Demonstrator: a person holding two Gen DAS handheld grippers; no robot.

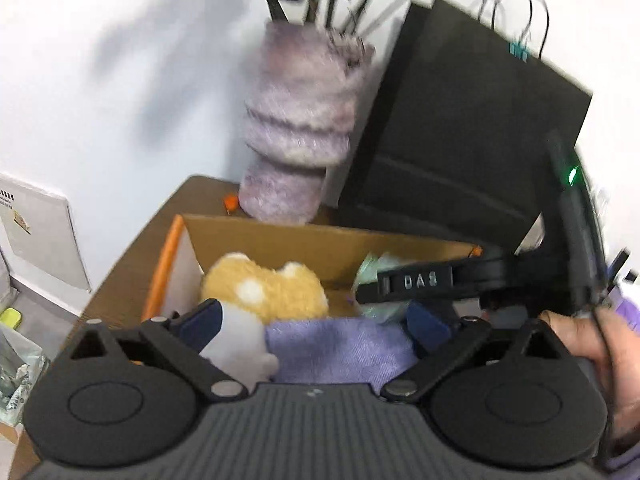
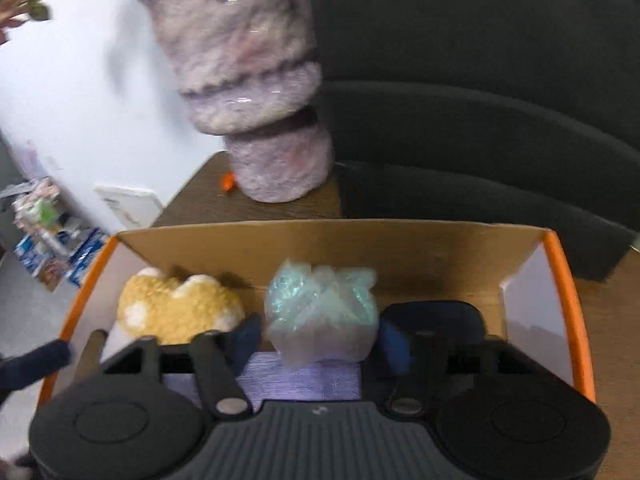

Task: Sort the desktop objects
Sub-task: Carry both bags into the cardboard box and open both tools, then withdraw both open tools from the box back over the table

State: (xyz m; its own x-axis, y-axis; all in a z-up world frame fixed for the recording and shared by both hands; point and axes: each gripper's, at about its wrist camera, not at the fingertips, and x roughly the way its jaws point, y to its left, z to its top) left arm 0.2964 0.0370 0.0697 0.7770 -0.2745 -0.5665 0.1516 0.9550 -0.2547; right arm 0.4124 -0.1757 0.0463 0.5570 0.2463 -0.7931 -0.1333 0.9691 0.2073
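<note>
A cardboard box with orange edges (image 1: 320, 240) (image 2: 328, 236) stands on the brown desk. Inside lie a yellow and white plush toy (image 1: 264, 292) (image 2: 176, 308), a pale green plastic-wrapped packet (image 2: 324, 312) (image 1: 376, 308) and a purple cloth (image 1: 340, 352) (image 2: 300, 380). My left gripper (image 1: 316, 328) is open above the cloth, its fingers apart on either side of the plush's white part and the cloth. My right gripper (image 2: 320, 340) hangs over the box with its blue pads on both sides of the packet; the other gripper's body (image 1: 480, 276) crosses the left wrist view.
A fuzzy purple vase with a plant (image 1: 296, 132) (image 2: 256, 92) stands behind the box at the desk's back corner, a small orange object (image 2: 228, 180) beside it. A black monitor back (image 1: 460, 128) (image 2: 480, 100) is to the right. Clutter lies on the floor at the left (image 2: 44, 232).
</note>
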